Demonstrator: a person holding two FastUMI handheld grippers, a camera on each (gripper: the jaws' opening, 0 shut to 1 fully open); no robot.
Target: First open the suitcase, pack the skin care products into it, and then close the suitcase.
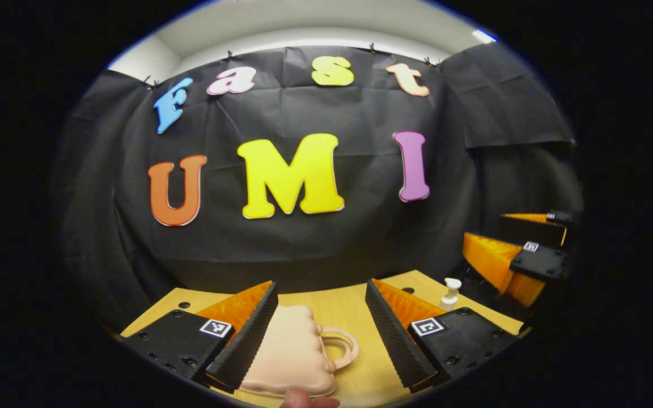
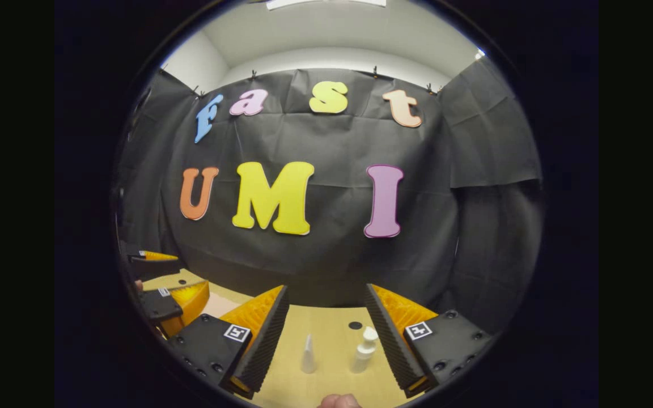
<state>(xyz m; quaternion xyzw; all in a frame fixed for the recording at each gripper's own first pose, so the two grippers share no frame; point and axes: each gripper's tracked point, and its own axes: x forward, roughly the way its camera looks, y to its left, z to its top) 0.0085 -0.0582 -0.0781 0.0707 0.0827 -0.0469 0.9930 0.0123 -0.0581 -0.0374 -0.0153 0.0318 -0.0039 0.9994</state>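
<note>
Left tongs [image 1: 321,334] gape apart over the small peach-pink handled suitcase [image 1: 289,357] (lid shut) on the pale wooden desk [image 1: 355,314]; right tongs [image 2: 326,340], also apart, frame two white skincare bottles [image 2: 363,351].

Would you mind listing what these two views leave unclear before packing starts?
- Suitcase, left gripper view: left edge hidden behind the left tongs; latch not visible.
- Pump bottle and slim tube, right gripper view: too small to tell contents or labels.
- Pump bottle, left gripper view: base hidden behind a finger.

Dim booth; ceiling glare; fisheye-warped edges
</note>
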